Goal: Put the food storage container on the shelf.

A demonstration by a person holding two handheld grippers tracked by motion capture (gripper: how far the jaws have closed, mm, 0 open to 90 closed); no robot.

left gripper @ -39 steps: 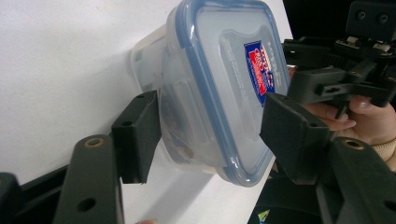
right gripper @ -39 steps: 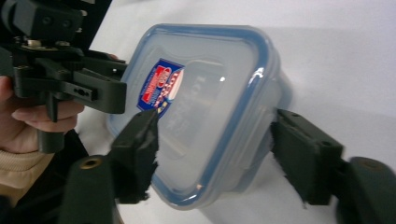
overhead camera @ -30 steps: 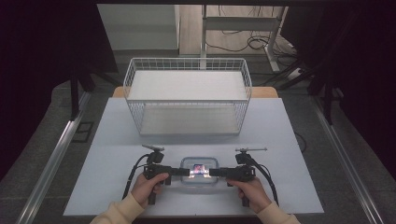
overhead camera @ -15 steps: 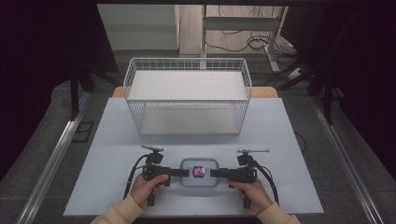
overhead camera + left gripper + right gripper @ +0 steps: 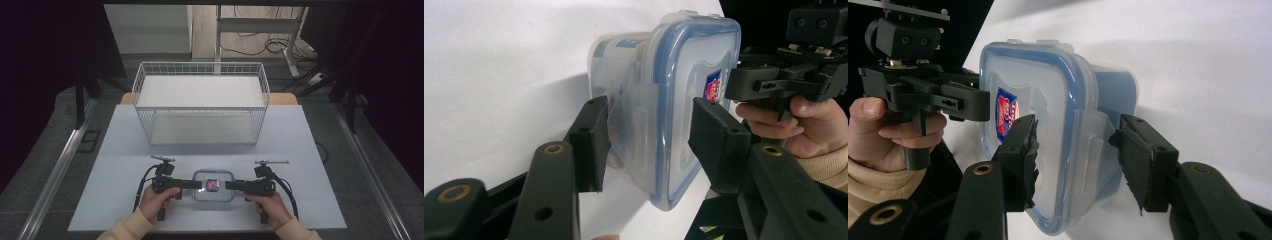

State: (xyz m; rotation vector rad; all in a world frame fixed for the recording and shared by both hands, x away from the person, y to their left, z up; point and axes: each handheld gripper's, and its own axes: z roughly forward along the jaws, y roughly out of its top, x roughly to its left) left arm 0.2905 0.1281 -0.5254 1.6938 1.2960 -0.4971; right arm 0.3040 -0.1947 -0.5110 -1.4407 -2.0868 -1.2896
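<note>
A: One box [image 5: 213, 184], clear plastic, blue-rimmed lid, near bench [image 5: 310, 150] edge between both hands. Judged light, stiff, slick-walled; contents unclear.

B: Grip points?

A: Side latches. Left gripper [image 5: 649, 135] has just been closing, jaws clamped over the left latch flap. Right gripper [image 5: 1078, 150] also closing, its jaws straddling the right flap; whether the pads press yet, cannot tell.

B: Counts?

A: Box one, grippers two, wire basket [image 5: 200, 102] one, standing well behind. Judged risk: flap flexes, lid pops.

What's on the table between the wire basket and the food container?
Nothing: in the high view, bare white table separates the wire basket from the food container.
</note>
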